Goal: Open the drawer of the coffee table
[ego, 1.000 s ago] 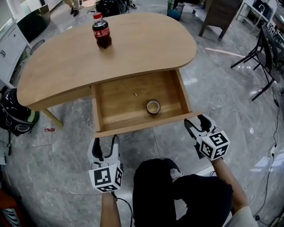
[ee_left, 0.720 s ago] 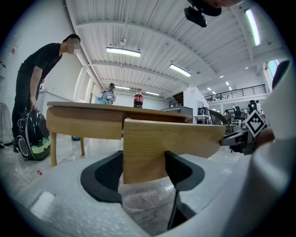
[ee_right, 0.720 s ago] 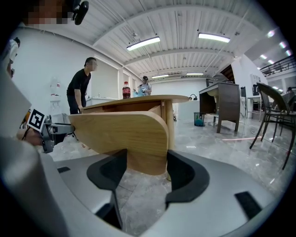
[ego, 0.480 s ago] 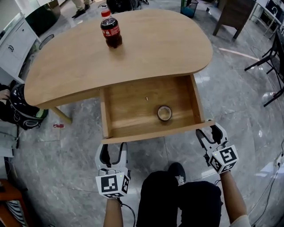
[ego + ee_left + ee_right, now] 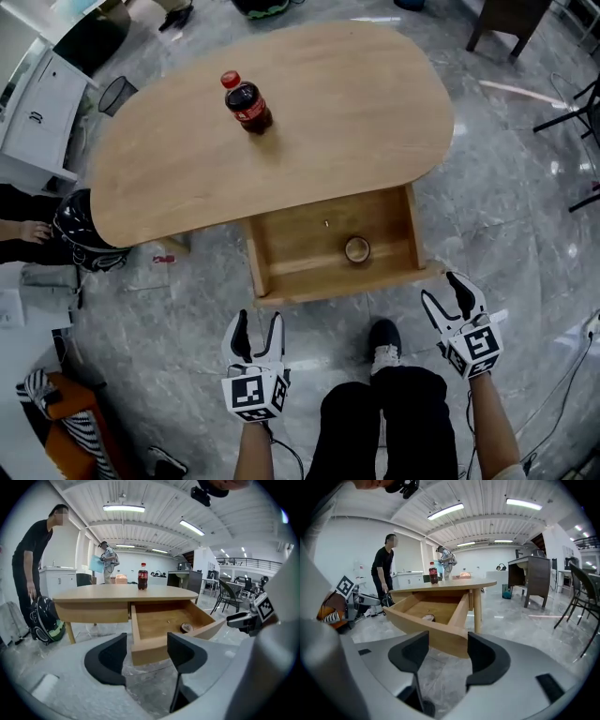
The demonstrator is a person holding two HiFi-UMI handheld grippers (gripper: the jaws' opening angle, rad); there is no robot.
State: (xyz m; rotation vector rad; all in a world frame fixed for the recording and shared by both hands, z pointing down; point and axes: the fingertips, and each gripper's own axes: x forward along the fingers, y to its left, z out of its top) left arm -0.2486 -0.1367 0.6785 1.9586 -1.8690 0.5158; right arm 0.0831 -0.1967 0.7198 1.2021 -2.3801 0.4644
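I can read no lettering here: the red label on the bottle (image 5: pixel 247 101), near the coffee table's (image 5: pixel 356 103) far edge, is too small, and the cubes on the left gripper (image 5: pixel 258 324) and right gripper (image 5: pixel 446 291) bear only square markers.

Bottle (image 5: pixel 247 103) stands upright. Small round object (image 5: pixel 357 249) lies flat. Black bag (image 5: pixel 80 232) sits on floor (image 5: pixel 178 375). Wire bin (image 5: pixel 117 93) stands near white cabinet (image 5: pixel 39 117).
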